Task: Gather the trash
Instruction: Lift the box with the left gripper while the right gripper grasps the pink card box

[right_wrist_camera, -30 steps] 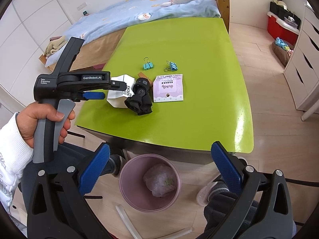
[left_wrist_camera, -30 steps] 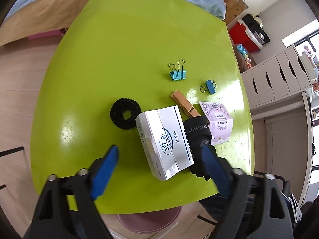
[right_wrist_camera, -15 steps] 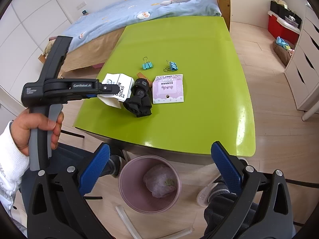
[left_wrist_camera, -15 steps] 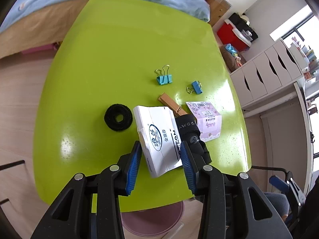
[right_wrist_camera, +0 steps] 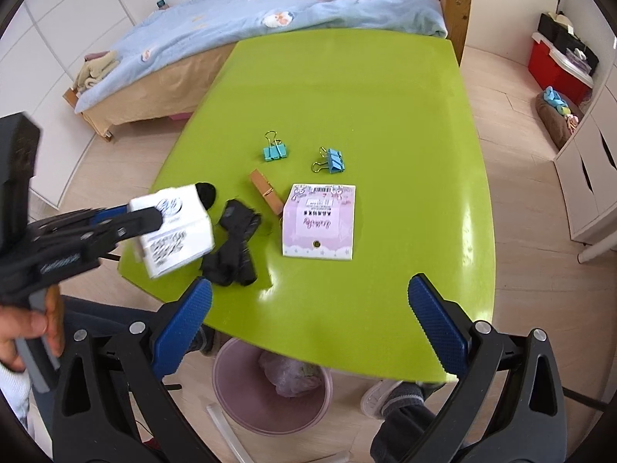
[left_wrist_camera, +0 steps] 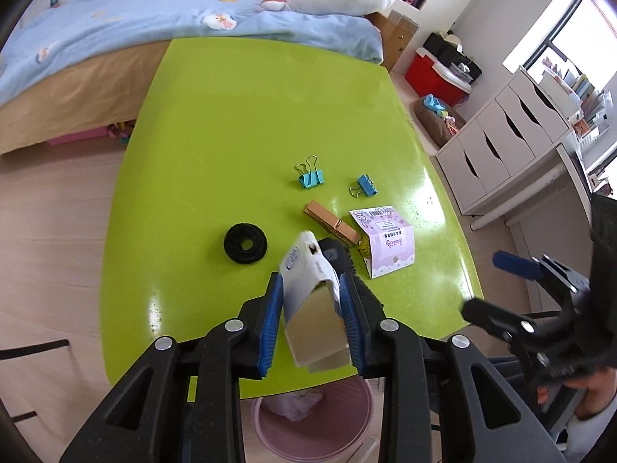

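Note:
My left gripper (left_wrist_camera: 311,293) is shut on a white sock box (left_wrist_camera: 312,301) and holds it lifted above the green table's (left_wrist_camera: 239,123) near edge; the box also shows in the right wrist view (right_wrist_camera: 173,227). A pink waste bin (right_wrist_camera: 270,389) with crumpled trash stands on the floor under that edge. A pink-and-white package card (right_wrist_camera: 318,220) lies flat on the table. My right gripper (right_wrist_camera: 308,316) is open and empty, above the near edge and the bin.
Black socks (right_wrist_camera: 233,247), a wooden clothespin (right_wrist_camera: 266,192), two blue binder clips (right_wrist_camera: 275,151) (right_wrist_camera: 332,161) and a black ring-shaped scrunchie (left_wrist_camera: 245,244) lie on the table. A bed (right_wrist_camera: 270,4) is behind it, white drawers (left_wrist_camera: 509,142) at the right.
My left gripper closed on the white box and lifted it off the table, tipping it on edge. The right gripper stayed open above the bin.

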The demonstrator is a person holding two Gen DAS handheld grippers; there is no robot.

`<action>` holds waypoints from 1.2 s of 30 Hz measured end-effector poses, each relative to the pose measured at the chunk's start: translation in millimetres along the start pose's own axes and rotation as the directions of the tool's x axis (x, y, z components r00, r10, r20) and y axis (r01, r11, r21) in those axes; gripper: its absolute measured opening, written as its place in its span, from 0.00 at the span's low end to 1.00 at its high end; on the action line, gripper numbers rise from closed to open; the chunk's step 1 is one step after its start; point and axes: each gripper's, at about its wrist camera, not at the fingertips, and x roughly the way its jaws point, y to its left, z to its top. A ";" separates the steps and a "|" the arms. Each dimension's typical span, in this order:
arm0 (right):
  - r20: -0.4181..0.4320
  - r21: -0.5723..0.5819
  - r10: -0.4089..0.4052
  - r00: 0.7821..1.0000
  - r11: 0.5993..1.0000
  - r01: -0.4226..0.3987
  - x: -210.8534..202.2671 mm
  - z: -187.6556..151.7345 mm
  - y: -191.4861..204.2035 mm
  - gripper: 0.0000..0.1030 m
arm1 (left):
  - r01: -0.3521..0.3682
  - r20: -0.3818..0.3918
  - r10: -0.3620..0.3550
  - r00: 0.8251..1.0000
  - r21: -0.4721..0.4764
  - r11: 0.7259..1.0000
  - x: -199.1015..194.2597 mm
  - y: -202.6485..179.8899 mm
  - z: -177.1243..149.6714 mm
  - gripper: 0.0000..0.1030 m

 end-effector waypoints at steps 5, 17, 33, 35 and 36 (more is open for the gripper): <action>-0.068 -0.011 -0.040 0.997 0.999 0.039 32.4 27.2 1.0 0.97 | 0.003 0.006 -0.003 1.000 -0.004 1.000 -2.0 4.9 -2.4 0.18; -0.174 -0.033 -0.116 0.978 0.993 0.112 89.8 51.1 4.8 0.97 | 0.000 0.040 -0.001 0.999 0.016 1.000 -16.7 7.3 -5.7 0.13; -0.124 -0.047 -0.106 0.987 0.994 0.100 78.6 51.2 4.0 0.61 | -0.009 0.044 0.007 0.999 0.036 0.999 -16.6 5.4 -11.2 0.13; -0.100 -0.049 -0.102 0.990 0.994 0.098 67.1 47.8 5.0 0.61 | -0.016 0.045 0.014 0.999 0.050 0.999 -18.8 2.9 -12.7 0.13; -0.087 -0.049 -0.096 0.992 0.995 0.092 59.0 42.0 6.1 0.61 | -0.019 0.047 0.017 0.999 0.058 0.998 -20.0 2.2 -13.6 0.13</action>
